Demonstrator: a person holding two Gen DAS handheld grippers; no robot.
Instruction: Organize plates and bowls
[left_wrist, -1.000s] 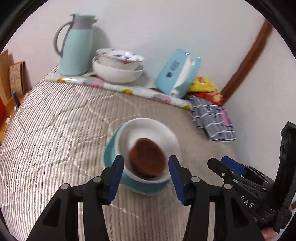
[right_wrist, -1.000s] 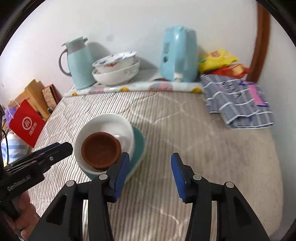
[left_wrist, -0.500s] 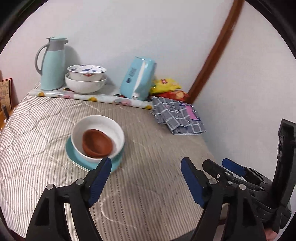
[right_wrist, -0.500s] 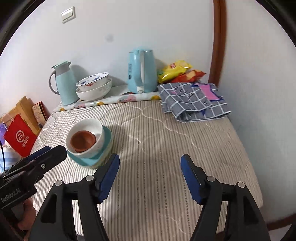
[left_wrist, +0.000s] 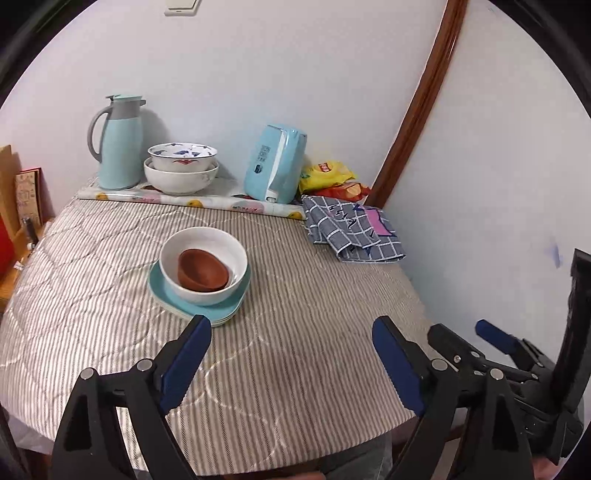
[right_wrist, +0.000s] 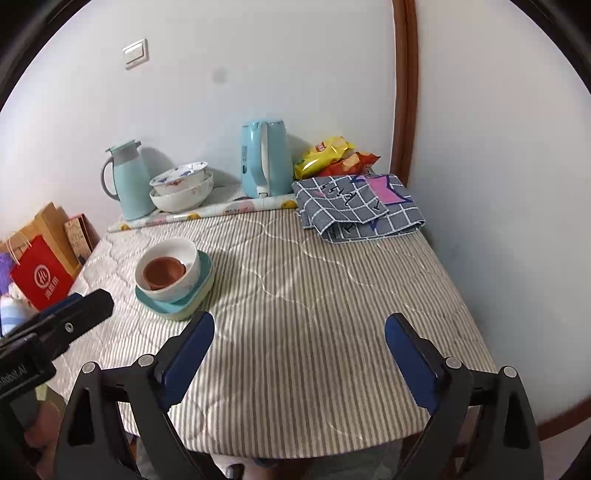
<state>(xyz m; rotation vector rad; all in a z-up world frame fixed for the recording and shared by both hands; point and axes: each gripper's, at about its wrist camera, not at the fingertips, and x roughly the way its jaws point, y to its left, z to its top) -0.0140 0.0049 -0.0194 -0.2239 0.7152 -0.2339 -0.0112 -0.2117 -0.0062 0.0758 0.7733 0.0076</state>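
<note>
Both my left gripper (left_wrist: 291, 354) and right gripper (right_wrist: 299, 350) are opening, empty, since the brown bowl (left_wrist: 202, 270) sits nested in the white bowl (left_wrist: 205, 266) on the teal plates (left_wrist: 221, 308), tidy on the desk (left_wrist: 295, 295).

Black claw (left_wrist: 291, 362) (silver screws), blue pads (left_wrist: 186, 356)

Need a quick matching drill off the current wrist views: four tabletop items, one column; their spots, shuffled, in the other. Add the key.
Items
1. brown bowl
2. white bowl
3. patterned bowl
4. checked cloth

Places
A. on the teal plates
B. nested in a white bowl by the thermos
C. inside the white bowl
D. beside the snack bags

Pairs: 1-C, 2-A, 3-B, 4-D
</note>
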